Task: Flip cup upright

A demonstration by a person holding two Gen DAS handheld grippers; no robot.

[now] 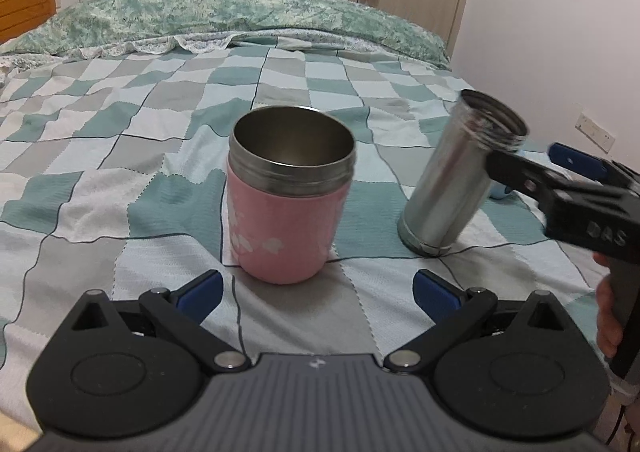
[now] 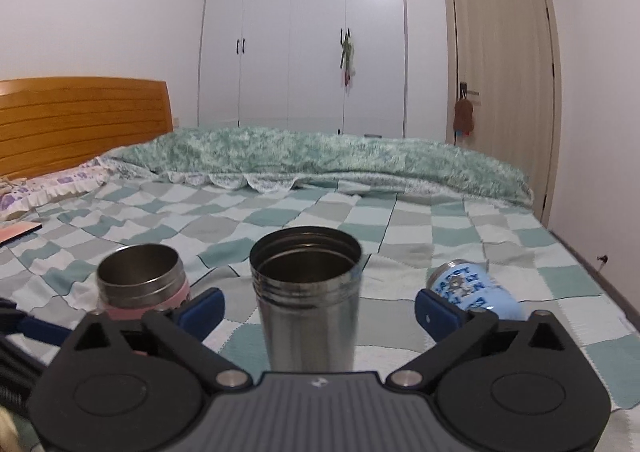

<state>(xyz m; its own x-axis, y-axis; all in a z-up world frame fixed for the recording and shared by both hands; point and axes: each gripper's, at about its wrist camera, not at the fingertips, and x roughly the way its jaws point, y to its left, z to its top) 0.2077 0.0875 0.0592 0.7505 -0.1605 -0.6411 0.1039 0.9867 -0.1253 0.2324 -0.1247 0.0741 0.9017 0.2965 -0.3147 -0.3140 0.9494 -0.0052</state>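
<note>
A pink cup with a steel rim stands upright on the checked bedspread, just ahead of my open, empty left gripper. It also shows at the left in the right wrist view. A tall steel cup stands mouth up, leaning a little, its base on the bed. In the right wrist view this steel cup sits between the wide-open fingers of my right gripper, which do not touch it. A light blue cup lies on its side at the right.
The checked bedspread covers the bed. A rolled green quilt lies along the far side. A wooden headboard is at the left, with wardrobe doors and a door behind.
</note>
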